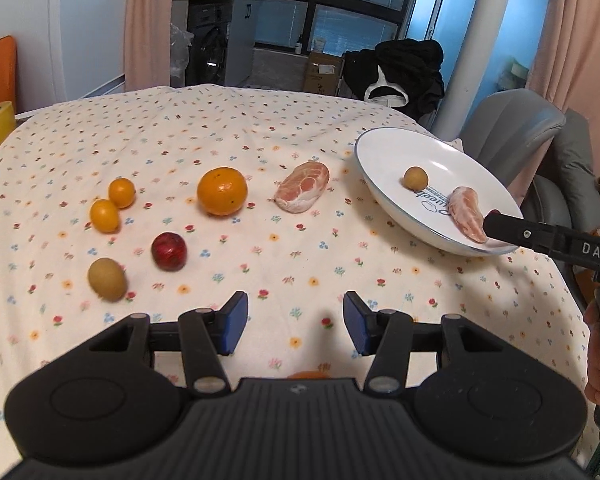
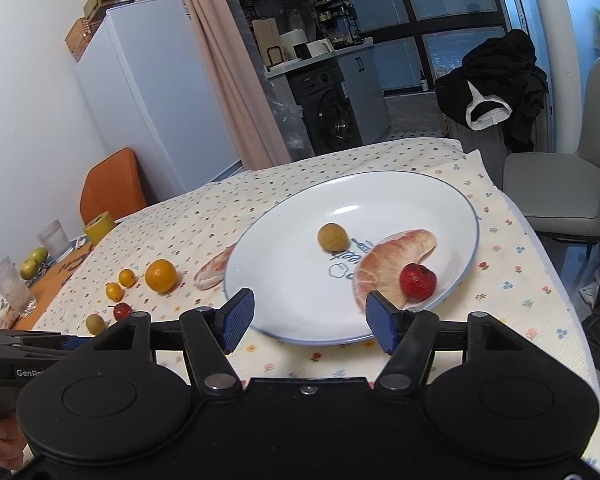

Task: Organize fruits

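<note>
Both tongs stand open and empty. The left tongs (image 1: 296,322) hover low over the near edge of the cloth-covered surface (image 1: 220,120), facing the loose fruit. The right tongs (image 2: 310,320) sit at the near rim of the plate (image 2: 400,192), which lies toward the right edge.

On the plate are a small brown fruit (image 2: 333,237), a peeled pomelo wedge (image 2: 384,264) and a red fruit (image 2: 418,279) resting against the wedge, just beyond the right tongs; it looks newly set down, judging by the open jaws beside it.

Still loose toward the left edge: a second pomelo piece (image 1: 303,191), an orange (image 1: 222,191), two kumquats (image 1: 114,204), another red fruit (image 1: 169,251) and a kiwi (image 1: 107,279). The row seems laid out as a queue for the plate, so the task is perhaps a third done.
</note>
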